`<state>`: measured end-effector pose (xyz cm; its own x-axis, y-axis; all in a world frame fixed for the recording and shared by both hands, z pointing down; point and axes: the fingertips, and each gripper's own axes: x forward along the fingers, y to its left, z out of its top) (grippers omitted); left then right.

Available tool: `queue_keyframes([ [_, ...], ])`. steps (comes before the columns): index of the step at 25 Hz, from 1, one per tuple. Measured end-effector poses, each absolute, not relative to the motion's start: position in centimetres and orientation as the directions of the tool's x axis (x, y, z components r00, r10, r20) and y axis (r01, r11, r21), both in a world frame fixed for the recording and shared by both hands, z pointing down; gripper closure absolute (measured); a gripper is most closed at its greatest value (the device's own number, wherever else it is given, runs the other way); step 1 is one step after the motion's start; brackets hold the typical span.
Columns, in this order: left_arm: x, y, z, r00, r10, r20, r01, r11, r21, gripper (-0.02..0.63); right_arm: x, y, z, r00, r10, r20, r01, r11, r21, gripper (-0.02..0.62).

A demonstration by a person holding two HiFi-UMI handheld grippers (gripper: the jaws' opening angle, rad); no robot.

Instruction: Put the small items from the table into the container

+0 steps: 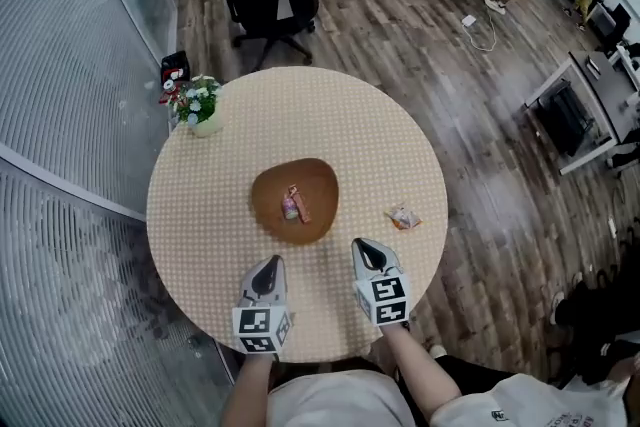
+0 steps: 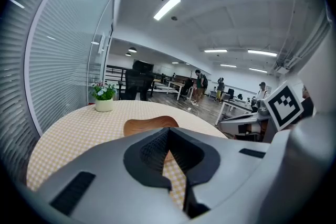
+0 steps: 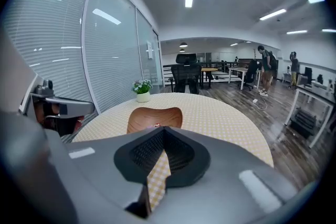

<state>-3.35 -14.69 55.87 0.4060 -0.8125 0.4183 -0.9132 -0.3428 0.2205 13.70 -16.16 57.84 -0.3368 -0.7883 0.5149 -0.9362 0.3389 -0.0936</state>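
Hovering at the desk's (image 1: 215, 185) near edge with left claw (image 1: 270, 265) and right claw (image 1: 366, 250) both closed, empty. In the wooden bowl (image 1: 322, 179), two packets (image 1: 294, 204); right of it, a third packet (image 1: 403, 216).

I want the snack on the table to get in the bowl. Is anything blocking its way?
Nothing visible does. Only bare tablecloth lies between the snack and the bowl, and between the right gripper and the snack. The flower pot stands far off.
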Motion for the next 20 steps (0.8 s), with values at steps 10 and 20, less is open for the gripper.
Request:
queue_keyframes([
  [10, 0.2, -14.8, 56.3, 0.454, -0.783, 0.426, -0.891, -0.400, 0.214, 0.601, 16.5, -14.3, 58.2, -0.307, -0.801, 0.513, -0.950, 0.288, -0.120, 0.594],
  [20, 1.7, -15.4, 56.2, 0.466, -0.771, 0.435, -0.885, -0.413, 0.215, 0.600, 24.5, -17.7, 64.2, -0.224, -0.784, 0.579, -0.959, 0.282, 0.011, 0.568],
])
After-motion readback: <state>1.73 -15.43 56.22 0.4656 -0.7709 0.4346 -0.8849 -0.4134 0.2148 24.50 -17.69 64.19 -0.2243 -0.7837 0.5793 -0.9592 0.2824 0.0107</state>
